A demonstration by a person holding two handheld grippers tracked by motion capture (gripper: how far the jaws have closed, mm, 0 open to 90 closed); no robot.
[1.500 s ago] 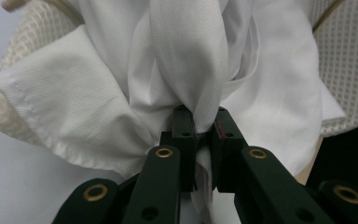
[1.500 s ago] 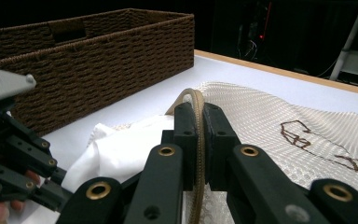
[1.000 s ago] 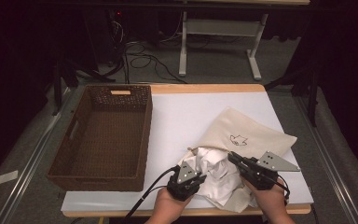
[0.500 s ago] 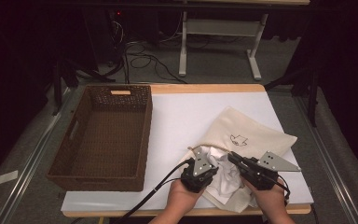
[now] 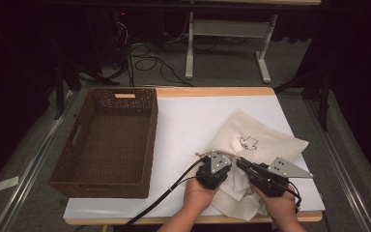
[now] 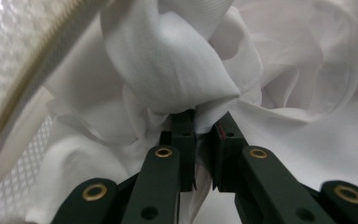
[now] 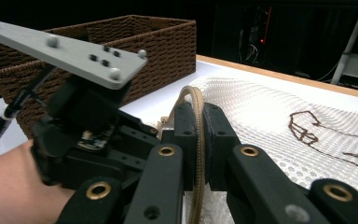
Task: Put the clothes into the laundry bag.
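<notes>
A cream mesh bag [image 5: 265, 140] with a dark drawing lies at the table's right front. A crumpled white cloth [image 5: 239, 198] spills from its near end. My left gripper [image 5: 221, 165] sits at the bag's mouth, shut on a fold of the white cloth [image 6: 168, 70]; the jaws [image 6: 200, 128] pinch the fabric, with the bag's mesh [image 6: 9, 70] to the left. My right gripper [image 5: 241, 164] is beside it, shut on the bag's tan drawstring cord [image 7: 196, 100], which runs between its jaws [image 7: 198, 116]. The left gripper's body [image 7: 88, 121] shows close by on the left.
A brown woven basket [image 5: 111, 140] stands on the table's left half, with nothing seen inside. The white tabletop [image 5: 193, 121] lies bare between basket and bag. Behind the table are cables and a stand's legs on the floor.
My left gripper has moved right and away from the front edge, carrying the white cloth to the bag's mouth. Less cloth lies outside the bag. The right gripper has kept still.
</notes>
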